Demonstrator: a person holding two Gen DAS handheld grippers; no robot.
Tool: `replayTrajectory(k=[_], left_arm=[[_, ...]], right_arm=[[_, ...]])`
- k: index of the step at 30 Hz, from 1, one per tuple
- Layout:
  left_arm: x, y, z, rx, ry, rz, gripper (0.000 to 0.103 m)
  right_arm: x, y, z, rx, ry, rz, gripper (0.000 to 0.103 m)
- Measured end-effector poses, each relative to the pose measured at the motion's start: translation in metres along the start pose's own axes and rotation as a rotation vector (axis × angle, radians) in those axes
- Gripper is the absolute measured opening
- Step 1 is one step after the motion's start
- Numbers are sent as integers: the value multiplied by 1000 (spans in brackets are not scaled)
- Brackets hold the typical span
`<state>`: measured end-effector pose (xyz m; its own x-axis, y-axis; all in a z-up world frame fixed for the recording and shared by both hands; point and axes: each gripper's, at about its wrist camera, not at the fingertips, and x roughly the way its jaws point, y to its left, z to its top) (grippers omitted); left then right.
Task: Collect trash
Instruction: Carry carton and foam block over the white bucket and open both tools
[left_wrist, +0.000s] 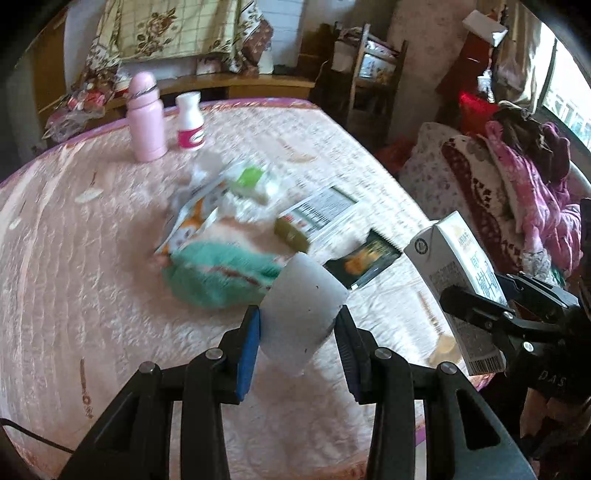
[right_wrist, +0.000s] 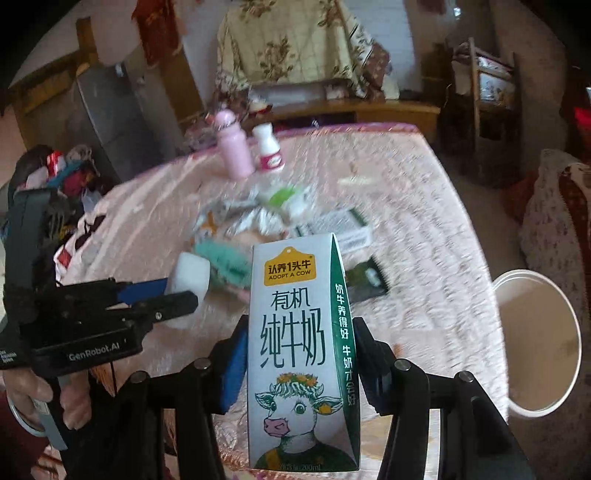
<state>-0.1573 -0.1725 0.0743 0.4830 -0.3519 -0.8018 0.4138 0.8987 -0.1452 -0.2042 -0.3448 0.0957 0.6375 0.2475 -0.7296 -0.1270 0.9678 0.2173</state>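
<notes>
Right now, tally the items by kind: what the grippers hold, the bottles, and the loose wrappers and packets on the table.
Held cartons and cups: 2 – milk carton in the right gripper, white cup in the left gripper.
Upright bottles: 2 – pink bottle, white bottle.
Loose wrappers and packets: the pile is too blurred for an exact count, at least 4.
Total: at least 8.

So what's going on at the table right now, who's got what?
A person is clearing trash off the pink-covered table with two handheld claws. The left claw is clamped on a white paper cup; the right claw grips a milk carton upright. Both are held above the table. Wrappers and a green cloth remain there, and a white bin sits open beside the table.
</notes>
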Motion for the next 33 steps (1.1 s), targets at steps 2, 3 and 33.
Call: replayTrajectory(k=[2,3,33], left_arm=[[0,-8,4,9,-5,-6,42],[1,-12,6,12,-7,-9,42],[55,-131,46,172,-2,-122,42]], right_arm=[[-7,-7,2,14,-15,-10,56],[-10,-10,3,19,-20,-16,56],[-50,-140,-12,264,-85,-221,56]])
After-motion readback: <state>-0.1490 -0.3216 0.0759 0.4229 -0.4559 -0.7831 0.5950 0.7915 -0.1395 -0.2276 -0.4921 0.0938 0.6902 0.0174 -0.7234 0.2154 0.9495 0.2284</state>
